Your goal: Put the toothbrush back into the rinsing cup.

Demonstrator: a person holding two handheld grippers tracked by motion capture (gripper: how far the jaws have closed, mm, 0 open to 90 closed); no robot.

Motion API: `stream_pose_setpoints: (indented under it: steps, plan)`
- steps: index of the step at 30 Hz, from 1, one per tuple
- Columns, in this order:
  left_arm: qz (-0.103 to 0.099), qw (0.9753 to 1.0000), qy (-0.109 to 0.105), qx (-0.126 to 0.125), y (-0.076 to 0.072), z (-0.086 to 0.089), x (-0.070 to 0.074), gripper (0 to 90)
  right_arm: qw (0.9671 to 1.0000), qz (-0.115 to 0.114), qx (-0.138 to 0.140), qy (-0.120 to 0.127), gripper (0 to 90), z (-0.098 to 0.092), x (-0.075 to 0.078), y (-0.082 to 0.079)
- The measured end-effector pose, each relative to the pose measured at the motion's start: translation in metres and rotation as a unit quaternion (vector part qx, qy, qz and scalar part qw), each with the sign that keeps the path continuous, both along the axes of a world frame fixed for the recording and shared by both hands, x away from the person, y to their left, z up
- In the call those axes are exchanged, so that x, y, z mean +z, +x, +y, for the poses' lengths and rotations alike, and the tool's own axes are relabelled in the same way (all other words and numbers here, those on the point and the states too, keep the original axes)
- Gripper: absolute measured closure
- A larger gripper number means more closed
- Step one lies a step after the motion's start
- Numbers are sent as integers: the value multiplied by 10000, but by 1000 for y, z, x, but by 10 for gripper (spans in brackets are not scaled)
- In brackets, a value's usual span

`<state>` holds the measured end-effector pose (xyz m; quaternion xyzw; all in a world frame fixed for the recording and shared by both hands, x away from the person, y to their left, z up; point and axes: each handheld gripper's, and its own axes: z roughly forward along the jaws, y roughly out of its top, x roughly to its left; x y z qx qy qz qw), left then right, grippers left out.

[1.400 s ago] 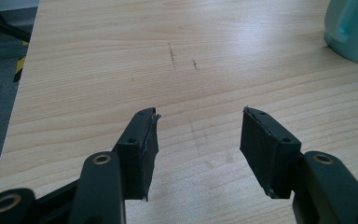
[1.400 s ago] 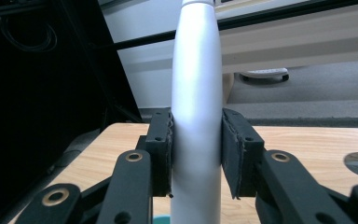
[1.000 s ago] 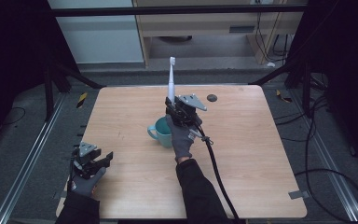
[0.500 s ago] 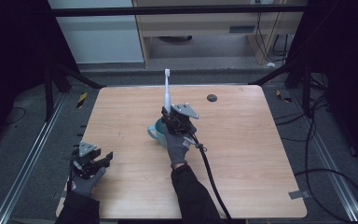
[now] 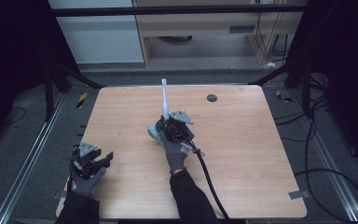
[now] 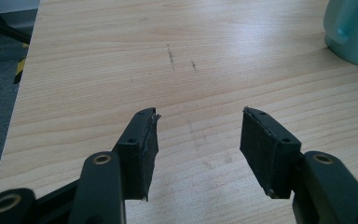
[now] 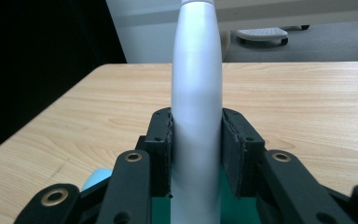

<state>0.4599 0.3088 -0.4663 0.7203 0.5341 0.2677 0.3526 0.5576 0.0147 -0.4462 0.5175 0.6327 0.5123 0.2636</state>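
Item: white toothbrush handle (image 7: 196, 93), upright at frame centre over the teal cup (image 5: 154, 131).
Right gripper (image 7: 196, 154): fingers pinching the handle.
Left gripper (image 6: 199, 149): fingers spread, lower left of the counter (image 5: 261, 140).
Handling: probably lower straight, grip firm.

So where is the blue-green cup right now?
In the high view the cup sits near the middle of the table, just under the right hand-held gripper, which holds a white stick-shaped thing over it.
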Motion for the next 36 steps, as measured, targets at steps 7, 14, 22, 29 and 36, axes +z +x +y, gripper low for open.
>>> stream_pose_setpoints:
  steps: [7,14,22,29,36]
  plan:
    - [1,10000,-1,-1,0,0,0,453,9998,-39,80,-180,646,1,0,-1]
    - [-3,10000,-4,-15,0,0,0,453,9997,-45,190,-125,528,-3,7,-7]
    - [-8,10000,7,-15,-1,-1,0,451,9983,-278,504,-90,305,-29,29,-30]
    - [18,10000,19,-42,0,-2,-1,441,9978,-114,584,-289,253,-73,31,-44]
    - [25,10000,13,-52,0,-2,-2,427,9967,323,402,-620,219,-143,12,-59]
